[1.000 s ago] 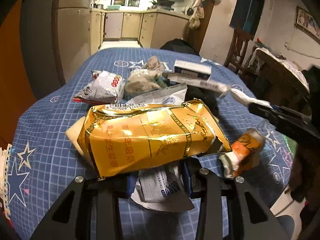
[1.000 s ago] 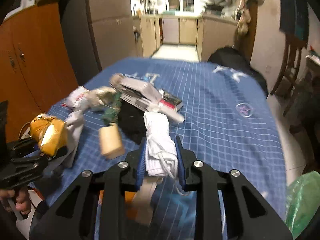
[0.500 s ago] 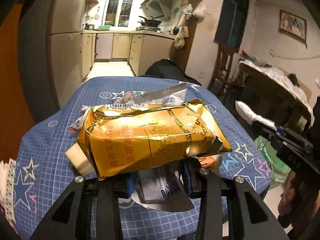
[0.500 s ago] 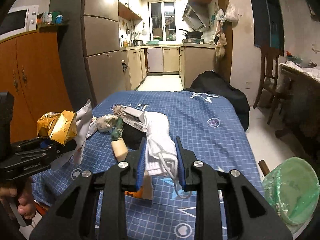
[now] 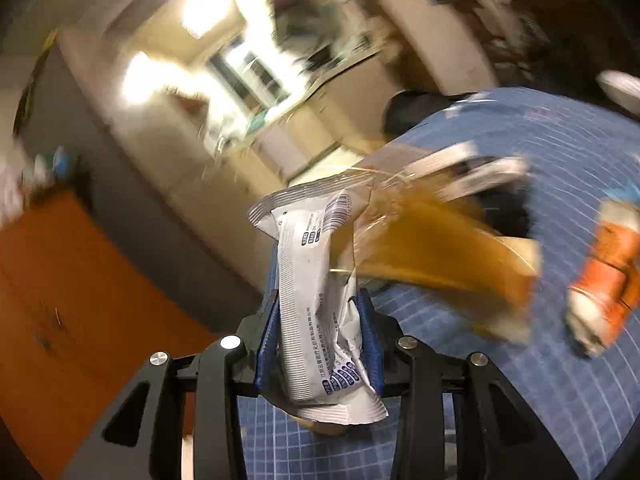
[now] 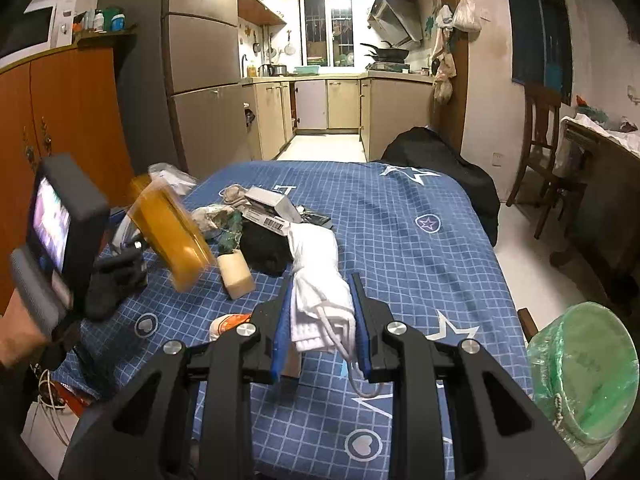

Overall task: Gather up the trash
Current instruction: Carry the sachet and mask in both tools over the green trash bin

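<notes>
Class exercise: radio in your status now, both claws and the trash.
Left claw shut on white wrapper, gold packet swinging beside it. Right claw shut on white cloth wad. Green bin lower right, nothing blocking.

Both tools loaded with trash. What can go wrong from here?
1. The gold packet sits outside the left tool, which pinches only the white wrapper; it may fall.
2. The right tool holds the white bundle with a cord loop dangling; it may snag before the green bin.

Left claw (image 5: 318,336) rolled sideways; gold packet (image 5: 436,264) swung off to side, blurred; white wrapper (image 5: 320,304) now exposed.
</notes>
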Tool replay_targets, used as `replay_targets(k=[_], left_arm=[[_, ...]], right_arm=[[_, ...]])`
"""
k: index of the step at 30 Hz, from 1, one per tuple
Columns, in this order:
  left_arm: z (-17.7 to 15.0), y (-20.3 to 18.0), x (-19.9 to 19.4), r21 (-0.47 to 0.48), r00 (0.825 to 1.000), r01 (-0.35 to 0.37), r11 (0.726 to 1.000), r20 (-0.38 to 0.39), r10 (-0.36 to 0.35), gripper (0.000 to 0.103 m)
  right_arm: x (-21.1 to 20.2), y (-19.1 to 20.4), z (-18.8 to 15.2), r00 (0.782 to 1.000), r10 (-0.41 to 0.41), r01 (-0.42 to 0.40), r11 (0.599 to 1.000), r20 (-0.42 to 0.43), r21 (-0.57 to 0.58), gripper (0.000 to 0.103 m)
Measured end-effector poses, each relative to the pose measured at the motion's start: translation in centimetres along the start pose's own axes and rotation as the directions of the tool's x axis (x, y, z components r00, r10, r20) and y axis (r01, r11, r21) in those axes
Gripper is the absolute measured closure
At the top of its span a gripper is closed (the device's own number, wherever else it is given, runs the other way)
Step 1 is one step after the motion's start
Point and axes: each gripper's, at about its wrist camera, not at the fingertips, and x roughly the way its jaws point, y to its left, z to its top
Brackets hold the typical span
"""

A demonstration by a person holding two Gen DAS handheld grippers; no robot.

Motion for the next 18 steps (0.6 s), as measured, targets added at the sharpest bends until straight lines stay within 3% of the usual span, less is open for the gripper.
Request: replay_targets(k=[2, 4, 6, 12, 14, 18], left_arm=[[-0.2, 1.5, 0.6, -0.062, 1.000, -0.013, 0.998, -0.020, 0.012, 0.065], [-0.2, 2.7, 0.7, -0.140, 0.997, 0.055, 0.989, -0.039, -0.061, 0.065], [-0.3, 2.9, 0.1, -0.172, 0.996, 0.072, 0.982, -0.032, -0.079, 0.065], [-0.8, 5.5, -3.4, -0.354, 0.980, 0.191, 0.915, 0.009, -0.201, 0.065], [-0.8, 5.6, -5.6, -0.363, 0.968, 0.244, 0.899, 0.037, -0.248, 0.065], [0.4, 3.8, -8.9, -0.337, 0.927, 0.371, 0.865, 0.078, -0.367, 0.065]], right_arm=[[-0.1, 0.2, 0.0, 1.000, -0.004, 0.004, 1.000, 0.006, -0.008, 0.078], [0.0, 0.0, 0.1, 1.000, -0.006, 0.006, 1.000, 0.009, -0.008, 0.078], [0.0, -0.2, 0.1, 1.000, -0.009, 0.009, 1.000, 0.016, 0.003, 0.078], [-0.4, 0.0, 0.1, 0.999, -0.016, 0.016, 1.000, 0.042, 0.001, 0.078], [-0.8, -0.2, 0.2, 0.998, -0.023, 0.023, 1.000, 0.056, 0.008, 0.078], [-1.7, -0.9, 0.3, 0.996, -0.038, 0.036, 0.999, 0.075, 0.028, 0.078]])
